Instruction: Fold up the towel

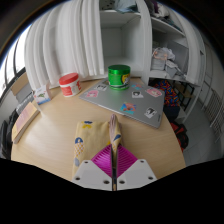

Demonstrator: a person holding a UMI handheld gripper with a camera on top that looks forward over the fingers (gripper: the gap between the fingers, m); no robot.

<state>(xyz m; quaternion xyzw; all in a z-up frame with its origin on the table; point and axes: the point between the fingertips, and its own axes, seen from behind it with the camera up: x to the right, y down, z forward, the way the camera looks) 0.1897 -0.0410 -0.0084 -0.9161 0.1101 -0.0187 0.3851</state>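
Note:
A cream towel with small coloured prints (90, 138) lies on the wooden table (55, 135) just ahead of the fingers. A ridge of it (114, 128) rises up into the gripper. My gripper (113, 150) is shut on this raised part of the towel, and its magenta pads meet on the cloth with no gap showing. The near part of the towel is hidden under the fingers.
A grey laptop with stickers (125, 100) lies beyond the towel. A red-lidded container (68, 84) and a green container (119, 74) stand at the table's far side. A book (22, 118) lies at the left. White curtains and shelves stand behind.

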